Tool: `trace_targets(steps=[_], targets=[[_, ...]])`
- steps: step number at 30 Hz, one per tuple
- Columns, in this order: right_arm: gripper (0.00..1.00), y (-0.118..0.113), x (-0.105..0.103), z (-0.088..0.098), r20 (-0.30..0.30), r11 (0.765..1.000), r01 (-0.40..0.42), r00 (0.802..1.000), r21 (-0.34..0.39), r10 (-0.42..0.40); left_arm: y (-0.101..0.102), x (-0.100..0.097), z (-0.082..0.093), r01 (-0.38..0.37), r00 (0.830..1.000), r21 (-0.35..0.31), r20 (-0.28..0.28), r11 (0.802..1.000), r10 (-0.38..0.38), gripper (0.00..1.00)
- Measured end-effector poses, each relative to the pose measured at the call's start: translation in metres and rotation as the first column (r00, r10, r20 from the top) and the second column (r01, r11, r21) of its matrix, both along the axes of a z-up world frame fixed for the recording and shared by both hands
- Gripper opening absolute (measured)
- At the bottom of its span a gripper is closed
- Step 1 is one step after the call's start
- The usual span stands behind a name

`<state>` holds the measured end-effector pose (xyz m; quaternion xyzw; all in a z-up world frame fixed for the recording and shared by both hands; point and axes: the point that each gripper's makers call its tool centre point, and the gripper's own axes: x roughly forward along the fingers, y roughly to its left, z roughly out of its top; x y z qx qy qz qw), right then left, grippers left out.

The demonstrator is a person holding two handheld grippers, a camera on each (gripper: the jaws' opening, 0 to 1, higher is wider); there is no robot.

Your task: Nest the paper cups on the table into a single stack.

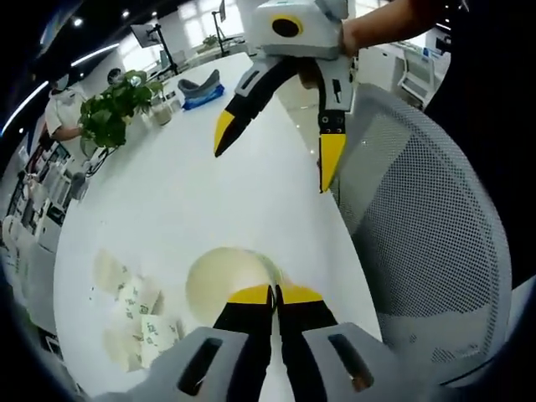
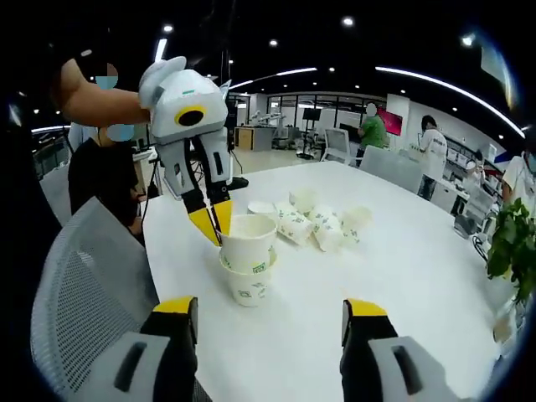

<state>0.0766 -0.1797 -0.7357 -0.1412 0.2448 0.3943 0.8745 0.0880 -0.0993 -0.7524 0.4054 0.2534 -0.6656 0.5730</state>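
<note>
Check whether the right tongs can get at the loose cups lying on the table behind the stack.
Probably yes: the right tongs are open, but the stack held by the left tongs stands between them and the loose cups, so they would go around it.

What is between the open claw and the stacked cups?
Nothing but bare white table lies between the open right claw and the stacked white paper cups, as the right gripper view shows.

White table point(image 2: 402, 285), glossy top. Nested cup stack point(image 2: 249, 268) stands upright near the 9 o'clock edge in the right gripper view. Behind it at 12 o'clock, a loose cluster of paper cups point(image 2: 322, 224), mostly on their sides, touching. Potted plant point(image 1: 113, 109) at the far end, 10 o'clock in the left gripper view, with a blue-grey item point(image 1: 201, 89) nearby, possibly a tray.
</note>
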Motion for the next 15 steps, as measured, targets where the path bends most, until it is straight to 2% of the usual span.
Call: trace_targets(steps=[15], targets=[[0.69, -0.009, -0.003, -0.004, -0.008, 1.0, 0.026, 1.0, 0.003, -0.026, -0.004, -0.004, -0.015, 0.034, 0.999, 0.045, -0.024, 0.998, -0.033, 0.0]])
